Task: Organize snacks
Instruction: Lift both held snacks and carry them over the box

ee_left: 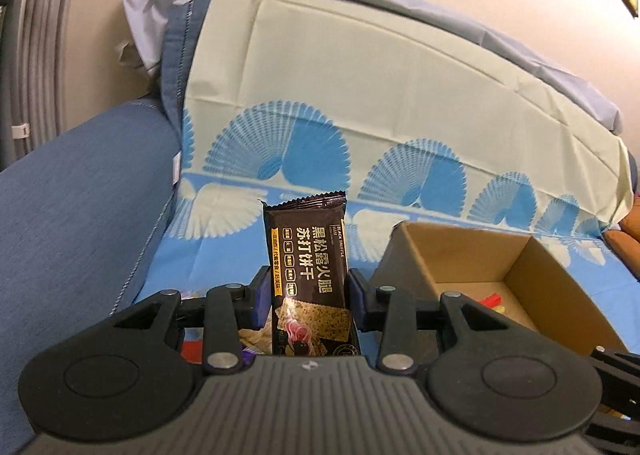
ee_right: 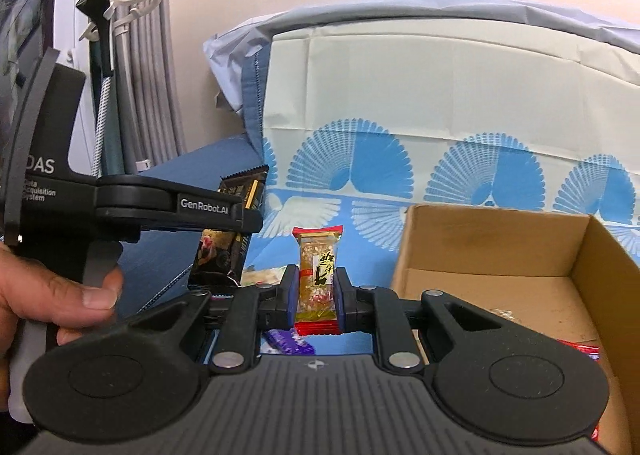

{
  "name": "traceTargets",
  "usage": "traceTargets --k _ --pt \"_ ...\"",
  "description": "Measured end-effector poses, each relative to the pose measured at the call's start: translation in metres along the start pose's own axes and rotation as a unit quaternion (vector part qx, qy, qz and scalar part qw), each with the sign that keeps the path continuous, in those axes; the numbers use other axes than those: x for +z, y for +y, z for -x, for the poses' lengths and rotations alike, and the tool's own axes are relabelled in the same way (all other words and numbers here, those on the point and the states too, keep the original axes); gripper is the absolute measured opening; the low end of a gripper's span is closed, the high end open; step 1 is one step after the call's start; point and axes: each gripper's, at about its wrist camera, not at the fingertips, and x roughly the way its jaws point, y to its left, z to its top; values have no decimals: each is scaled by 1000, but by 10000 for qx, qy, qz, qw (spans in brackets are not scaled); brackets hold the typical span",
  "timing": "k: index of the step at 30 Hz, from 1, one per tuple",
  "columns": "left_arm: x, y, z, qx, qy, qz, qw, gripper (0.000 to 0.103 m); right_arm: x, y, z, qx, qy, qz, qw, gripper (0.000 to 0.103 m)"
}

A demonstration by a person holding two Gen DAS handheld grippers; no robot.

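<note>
**Two snacks lifted, box only partly filled**

The cardboard box (ee_right: 520, 255) is the landmark: it sits open on the blue-and-white fan-print cloth (ee_left: 400, 95) that drapes the sofa behind and beneath it. Inside the box, a few small wrapped snacks already lie on its floor, a red one (ee_left: 491, 300) visible from the left wrist view, so some sorting appears done.

Left of the box, the left gripper (ee_left: 310, 295) is clamped on a black cracker packet (ee_left: 306, 255), which stands upright between its pads, clear of the cloth. Nearer the box, just left of its wall, the right gripper (ee_right: 316, 295) is pinched tight on a small red-and-gold candy bar (ee_right: 318, 275), also upright. A hand (ee_right: 48, 295) grips the left tool's handle at the edge of the right wrist view.

Below both grippers, outside the box on its left, loose snacks remain on the cloth, among them a purple wrapper (ee_right: 288, 345). Judging by this, both held items still need placing in the box, and several more pieces are left to collect
</note>
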Motion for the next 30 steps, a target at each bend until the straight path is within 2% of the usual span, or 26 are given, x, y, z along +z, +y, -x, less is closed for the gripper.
traceTargets --k 19,30 --pt "4 -50 -1 -609 -504 -160 9967 43 -2 -45 16 -432 -174 -233 9986 19" --pt "0 -74 -8 -884 -512 -256 9944 43 -4 -60 18 -660 -158 -328 9972 19"
